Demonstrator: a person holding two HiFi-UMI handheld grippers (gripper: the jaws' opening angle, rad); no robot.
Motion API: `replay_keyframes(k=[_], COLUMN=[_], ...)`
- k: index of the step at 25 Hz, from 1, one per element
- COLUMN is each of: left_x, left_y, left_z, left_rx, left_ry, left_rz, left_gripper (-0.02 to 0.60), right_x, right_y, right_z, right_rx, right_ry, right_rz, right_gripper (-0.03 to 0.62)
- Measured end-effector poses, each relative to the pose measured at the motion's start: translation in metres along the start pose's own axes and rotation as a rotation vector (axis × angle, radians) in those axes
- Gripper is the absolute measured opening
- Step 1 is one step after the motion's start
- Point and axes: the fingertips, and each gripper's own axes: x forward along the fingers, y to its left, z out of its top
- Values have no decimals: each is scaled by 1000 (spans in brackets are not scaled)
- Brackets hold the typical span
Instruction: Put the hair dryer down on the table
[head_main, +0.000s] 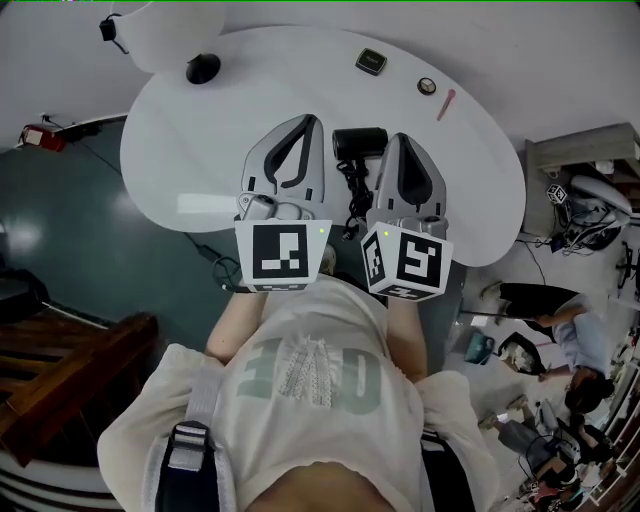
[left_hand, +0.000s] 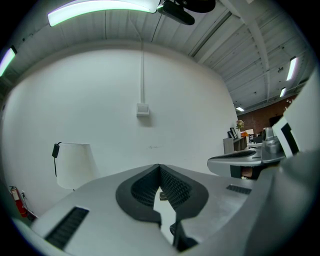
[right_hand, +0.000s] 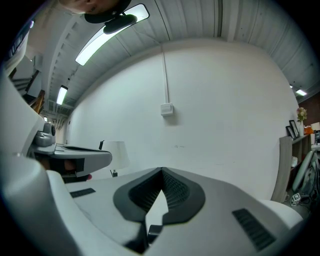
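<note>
The black hair dryer (head_main: 358, 143) lies on the white table (head_main: 200, 150), its cord (head_main: 352, 192) trailing toward the table's near edge. It rests between my two grippers and neither one touches it. My left gripper (head_main: 312, 122) hovers just left of the dryer, jaws shut with nothing between them. My right gripper (head_main: 400, 138) hovers just right of it, also shut and empty. The left gripper view has the left gripper (left_hand: 160, 168) with jaws meeting at the tip, pointed at a white wall. In the right gripper view the right gripper (right_hand: 161, 172) looks the same.
A black round object (head_main: 203, 68), a small dark box (head_main: 371, 62), a round item (head_main: 427, 86) and a pink stick (head_main: 445, 104) lie along the table's far side. A white lamp shade (head_main: 150, 30) stands at the far left. People sit on the floor at lower right.
</note>
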Motion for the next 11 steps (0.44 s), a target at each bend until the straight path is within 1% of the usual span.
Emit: replay_keyframes(k=[7,11], left_x=[1,3], left_y=[1,1], left_z=[0,-4], left_rx=[-8,-9], left_ry=[-10,11], left_rz=[4,-1], left_gripper=[6,6], right_x=[1,2], right_y=[-1,-3], right_z=[-1,-6], right_rx=[3,14], right_ry=[1,19], right_rz=[-2,-3], right_gripper=[5,5])
